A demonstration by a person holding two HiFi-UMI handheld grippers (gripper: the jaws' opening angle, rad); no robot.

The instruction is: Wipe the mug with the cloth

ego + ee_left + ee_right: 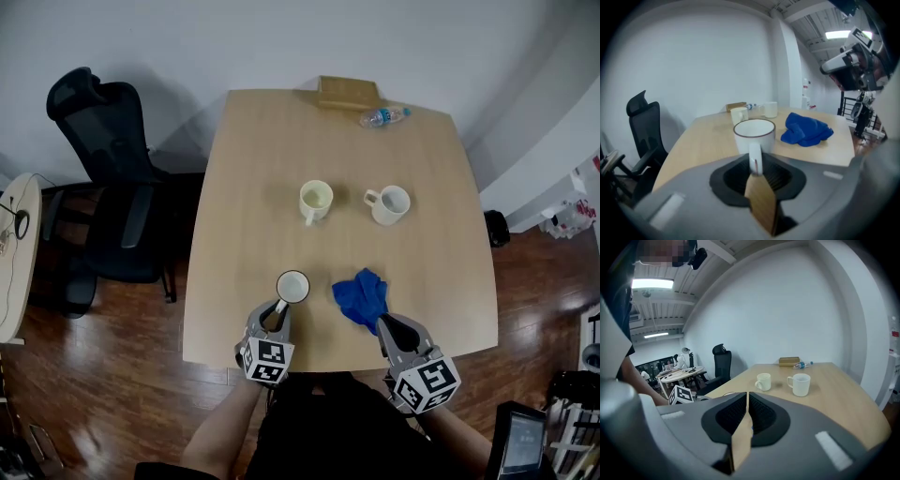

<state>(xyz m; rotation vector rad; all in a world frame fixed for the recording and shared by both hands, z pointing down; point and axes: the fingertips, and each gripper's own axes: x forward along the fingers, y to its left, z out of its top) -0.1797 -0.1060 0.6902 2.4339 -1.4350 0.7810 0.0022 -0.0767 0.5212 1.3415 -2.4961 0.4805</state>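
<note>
One broad counter (244, 187) lies under both grippers. The blue cloth (361, 296) sits bunched on it just ahead of the right gripper (386, 325), whose fingers are clenched together. The white mug (292, 286) stands right before the left gripper (277, 314), whose fingers grasp its handle (755, 159).
</note>
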